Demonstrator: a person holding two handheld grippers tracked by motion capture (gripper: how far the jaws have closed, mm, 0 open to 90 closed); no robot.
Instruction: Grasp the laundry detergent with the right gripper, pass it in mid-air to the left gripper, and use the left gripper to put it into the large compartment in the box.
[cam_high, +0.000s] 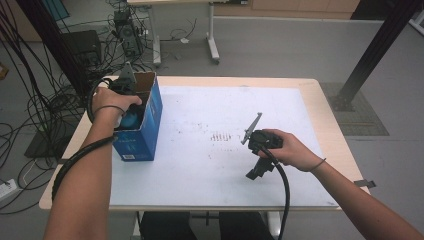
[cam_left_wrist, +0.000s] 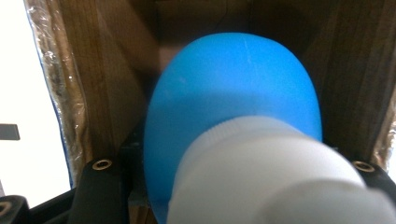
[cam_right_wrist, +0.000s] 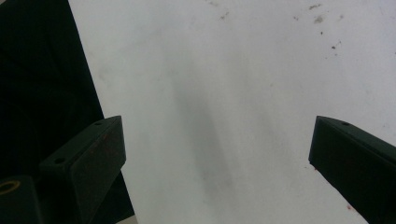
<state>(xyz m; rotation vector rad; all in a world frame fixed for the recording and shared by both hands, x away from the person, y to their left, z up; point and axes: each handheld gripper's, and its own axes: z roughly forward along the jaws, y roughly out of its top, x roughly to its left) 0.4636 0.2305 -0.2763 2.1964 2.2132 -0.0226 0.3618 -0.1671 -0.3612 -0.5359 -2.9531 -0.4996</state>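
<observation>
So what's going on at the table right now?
A person works two hand-held grippers at a table with a white mat. The left gripper is down inside the open top of a blue cardboard box at the table's left side, shut on a blue bottle with a white cap; the bottle sits between the box's brown inner walls. The right gripper hangs over bare mat near the front edge, fingers wide open with nothing between them.
</observation>
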